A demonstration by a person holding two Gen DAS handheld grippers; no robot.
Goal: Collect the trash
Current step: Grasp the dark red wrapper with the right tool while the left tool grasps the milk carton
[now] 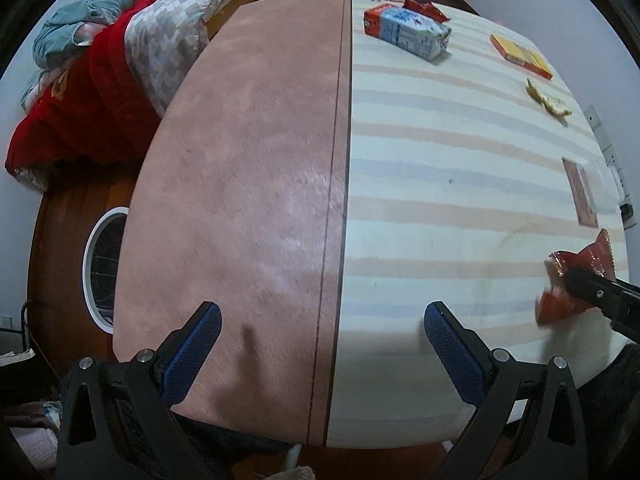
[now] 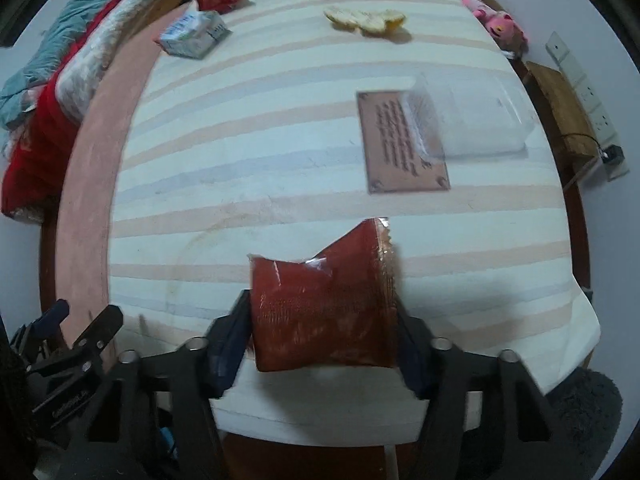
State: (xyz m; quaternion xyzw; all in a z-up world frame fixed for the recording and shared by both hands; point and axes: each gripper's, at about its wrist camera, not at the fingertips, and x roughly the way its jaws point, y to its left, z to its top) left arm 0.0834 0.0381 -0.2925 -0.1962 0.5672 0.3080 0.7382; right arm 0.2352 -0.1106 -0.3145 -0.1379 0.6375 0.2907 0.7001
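Note:
My right gripper is shut on a red snack wrapper, held just above the near edge of the striped table; it also shows in the left wrist view. My left gripper is open and empty over the pink and striped cloths. Other trash lies on the table: a milk carton, a second red wrapper, a yellow box, a peel or bread scrap, a brown card and a clear plastic box.
A white-rimmed bin stands on the wooden floor left of the table. A bed with red, grey and teal bedding lies far left. A pink plush toy, a wooden box and a wall power strip sit right.

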